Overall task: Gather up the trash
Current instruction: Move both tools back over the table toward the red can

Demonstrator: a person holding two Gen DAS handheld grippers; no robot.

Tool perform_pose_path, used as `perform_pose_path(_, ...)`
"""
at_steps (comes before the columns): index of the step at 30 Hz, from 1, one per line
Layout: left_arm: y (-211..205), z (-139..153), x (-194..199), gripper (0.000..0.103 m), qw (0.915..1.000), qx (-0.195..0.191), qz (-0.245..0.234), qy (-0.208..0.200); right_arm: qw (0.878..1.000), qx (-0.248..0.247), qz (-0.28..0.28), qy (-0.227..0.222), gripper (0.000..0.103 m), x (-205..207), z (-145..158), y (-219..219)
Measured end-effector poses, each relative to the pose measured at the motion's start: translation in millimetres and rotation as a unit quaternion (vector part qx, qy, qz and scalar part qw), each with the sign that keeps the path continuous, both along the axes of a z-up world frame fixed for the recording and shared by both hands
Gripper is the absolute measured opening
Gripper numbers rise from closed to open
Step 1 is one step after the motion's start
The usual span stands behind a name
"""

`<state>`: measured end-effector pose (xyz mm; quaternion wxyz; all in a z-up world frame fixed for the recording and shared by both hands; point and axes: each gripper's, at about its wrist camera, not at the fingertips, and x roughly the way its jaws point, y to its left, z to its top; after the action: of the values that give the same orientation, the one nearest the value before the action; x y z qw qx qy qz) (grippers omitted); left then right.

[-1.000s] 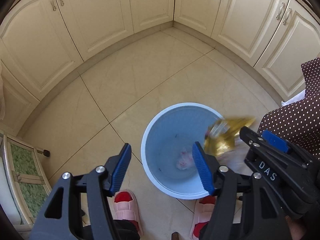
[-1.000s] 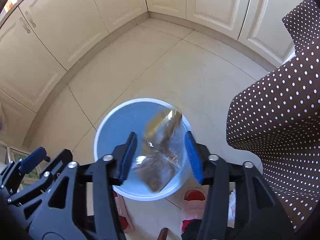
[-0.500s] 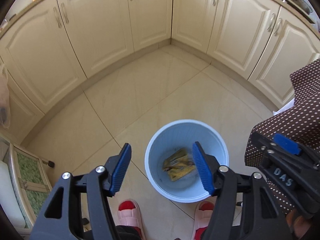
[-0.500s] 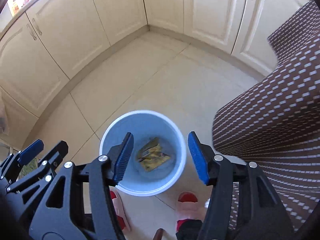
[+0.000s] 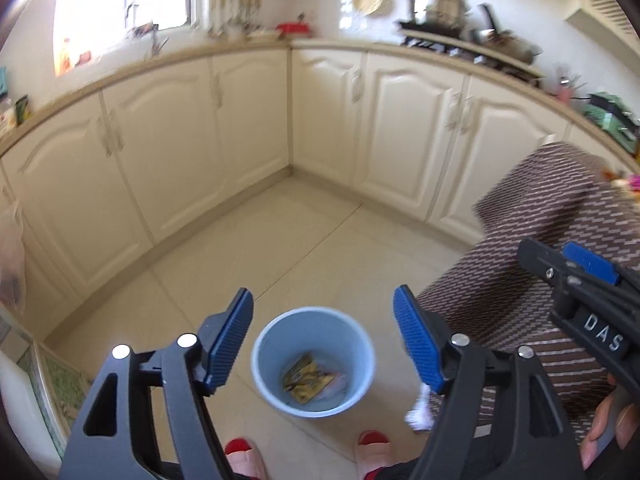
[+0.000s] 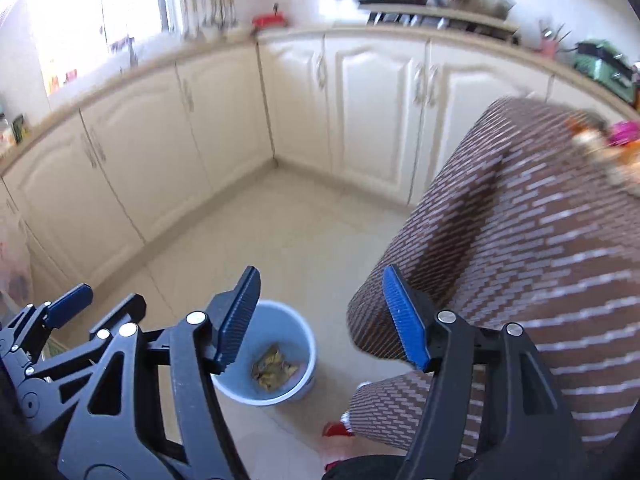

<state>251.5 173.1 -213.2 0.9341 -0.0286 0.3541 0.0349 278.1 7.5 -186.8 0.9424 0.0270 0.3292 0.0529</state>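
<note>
both the left hand-held gripper [image 5: 323, 344] and the right hand-held gripper [image 6: 321, 316] gape wide and empty above the round pale blue plastic bin [image 5: 314, 362] holding a crumpled yellow wrapper [image 5: 306, 377], so the next move seems a reach right toward the blurred litter [image 6: 608, 148] on the brown dotted worktop [image 6: 540, 240].

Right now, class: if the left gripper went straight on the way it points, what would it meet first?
Probably the blue bin on the floor: it sits between the open left gripper's fingers, a wrapper inside. Depth is unclear; the line may pass over the far rim to the floor.
</note>
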Motion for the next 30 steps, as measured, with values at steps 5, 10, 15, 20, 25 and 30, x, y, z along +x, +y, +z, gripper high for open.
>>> perform_pose_path(5, -53.1, 41.5, -18.6, 0.076, 0.9978, -0.002, -0.059, -0.032, 0.998, 0.007, -0.038, -0.052, 0.066, -45.8, 48.6, -52.2)
perform_pose_path(10, -116.7, 76.0, -27.4, 0.079, 0.9884, -0.032, -0.140, -0.050, 0.989, -0.002, -0.109, -0.096, 0.069, -90.3, 85.0, -125.9)
perform_pose_path(15, -189.2, 97.4, -28.7, 0.081, 0.9707, -0.063, -0.229, -0.039, 0.975, -0.011, -0.193, -0.113, 0.071, -129.1, 101.3, -203.3)
perform_pose_path(20, -258.4, 105.6, -20.8, 0.081, 0.9591, -0.065, -0.274, -0.022, 0.964, 0.005, -0.245, -0.100, 0.071, -145.6, 100.2, -262.6)
perform_pose_path(25, -308.9, 109.1, -5.9, 0.081, 0.9542, -0.061, -0.293, -0.011, 0.962, 0.024, -0.260, -0.074, 0.072, -144.0, 89.9, -302.5)
perform_pose_path(30, -342.5, 108.1, 19.9, 0.081, 0.9557, -0.055, -0.289, 0.003, 0.960, 0.048, -0.270, -0.052, 0.072, -133.5, 82.5, -331.2)
